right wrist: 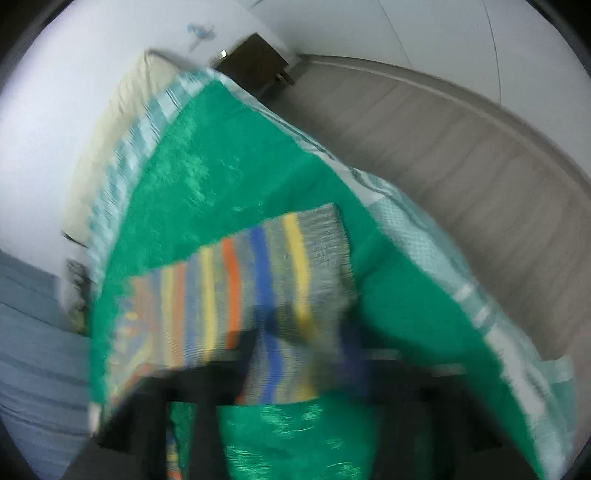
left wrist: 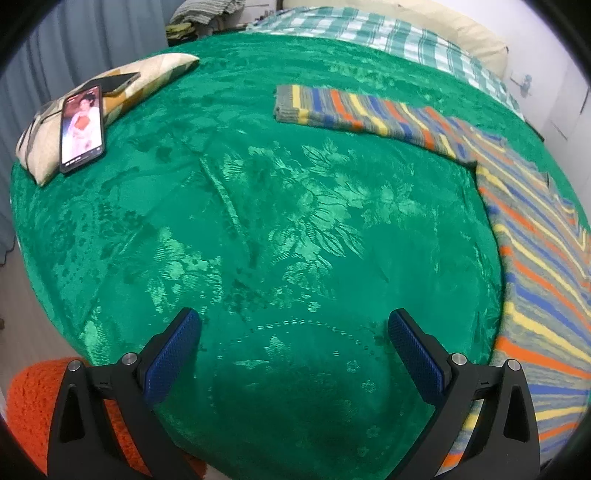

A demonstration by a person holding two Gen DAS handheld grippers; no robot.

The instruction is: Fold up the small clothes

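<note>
A knitted garment with grey, blue, orange and yellow stripes (left wrist: pixel 535 258) lies on the green bedspread (left wrist: pixel 258 221) at the right, one sleeve (left wrist: pixel 369 110) stretched left across the bed. My left gripper (left wrist: pixel 294 315) hovers open over bare bedspread, left of the garment, with nothing between its blue pads. The right wrist view is blurred. There the striped garment (right wrist: pixel 258 266) runs in between the dark fingers of my right gripper (right wrist: pixel 299 332), which is shut on its near edge.
A phone with a lit screen (left wrist: pixel 82 127) and a second phone (left wrist: pixel 120 83) rest on a patterned cushion (left wrist: pixel 166 64) at the far left. An orange fluffy thing (left wrist: pixel 29 398) sits below the bed's near edge. A green checked blanket (left wrist: pixel 369 29) covers the far end. Grey floor (right wrist: pixel 443 166) borders the bed.
</note>
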